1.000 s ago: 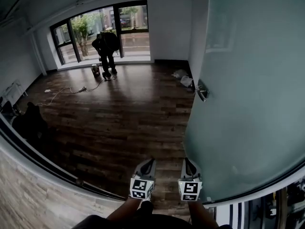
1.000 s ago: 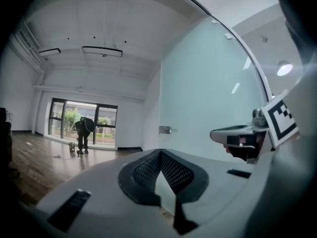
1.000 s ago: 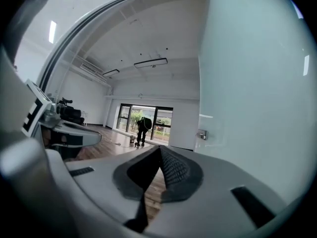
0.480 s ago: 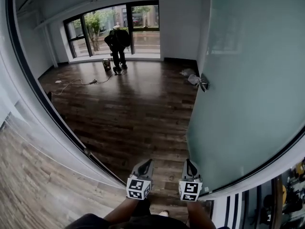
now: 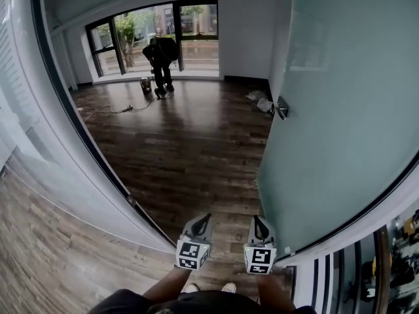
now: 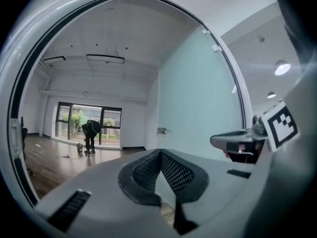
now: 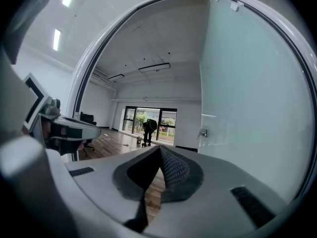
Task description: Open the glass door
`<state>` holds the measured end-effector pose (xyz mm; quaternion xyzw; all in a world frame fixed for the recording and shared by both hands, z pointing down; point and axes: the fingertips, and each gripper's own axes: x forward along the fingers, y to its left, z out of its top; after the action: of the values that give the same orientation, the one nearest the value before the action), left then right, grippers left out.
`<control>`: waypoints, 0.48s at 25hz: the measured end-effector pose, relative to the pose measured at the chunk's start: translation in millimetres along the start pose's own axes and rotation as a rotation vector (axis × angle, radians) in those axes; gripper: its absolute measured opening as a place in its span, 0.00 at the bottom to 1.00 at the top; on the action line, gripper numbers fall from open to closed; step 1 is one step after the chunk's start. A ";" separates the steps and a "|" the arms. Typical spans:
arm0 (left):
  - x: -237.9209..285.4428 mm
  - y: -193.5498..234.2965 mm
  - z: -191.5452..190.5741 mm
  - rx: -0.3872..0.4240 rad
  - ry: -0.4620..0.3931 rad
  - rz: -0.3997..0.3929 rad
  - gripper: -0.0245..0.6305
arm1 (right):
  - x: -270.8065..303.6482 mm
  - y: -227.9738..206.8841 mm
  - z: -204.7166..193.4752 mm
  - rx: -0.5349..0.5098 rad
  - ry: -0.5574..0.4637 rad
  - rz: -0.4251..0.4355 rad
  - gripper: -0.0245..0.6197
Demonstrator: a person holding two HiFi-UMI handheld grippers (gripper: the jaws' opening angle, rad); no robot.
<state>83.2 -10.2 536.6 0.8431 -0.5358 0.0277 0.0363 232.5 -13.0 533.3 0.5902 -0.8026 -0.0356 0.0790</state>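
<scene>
The frosted glass door [image 5: 340, 110] stands swung open on the right, with its metal handle [image 5: 281, 108] on the edge toward the room. My left gripper [image 5: 204, 218] and right gripper [image 5: 258, 219] are side by side at the bottom of the head view, pointing level into the doorway, both shut and empty. They are short of the door's lower edge and touch nothing. The left gripper view shows the door [image 6: 198, 108] and handle [image 6: 161, 131] beyond its closed jaws. The right gripper view shows the door [image 7: 247, 108] and handle [image 7: 202, 133] to the right.
The black door frame [image 5: 78, 129] curves down the left, with a floor track [image 5: 141, 211] at the threshold. Dark wooden floor [image 5: 190, 149] runs to tall windows [image 5: 157, 34]. A person [image 5: 161, 64] bends over there beside a cable [image 5: 114, 110]. Bags [image 5: 260, 101] lie by the wall.
Both grippers have moved level together at the threshold and stay shut. The view has swung, so the left frame now stands taller and nearer. The door stays open.
</scene>
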 end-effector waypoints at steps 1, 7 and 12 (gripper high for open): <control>-5.1 4.0 1.8 0.003 -0.007 -0.004 0.05 | -0.4 9.3 2.9 -0.002 -0.008 0.002 0.06; -35.6 27.6 1.8 0.009 -0.036 -0.024 0.05 | -8.9 56.2 8.3 -0.003 -0.042 -0.005 0.06; -63.7 33.6 10.7 0.010 -0.043 -0.037 0.05 | -28.6 84.2 28.5 -0.005 -0.085 0.011 0.06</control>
<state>25.9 32.1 521.5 0.8534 -0.5206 0.0117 0.0210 156.7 38.6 515.5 0.5836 -0.8083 -0.0623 0.0464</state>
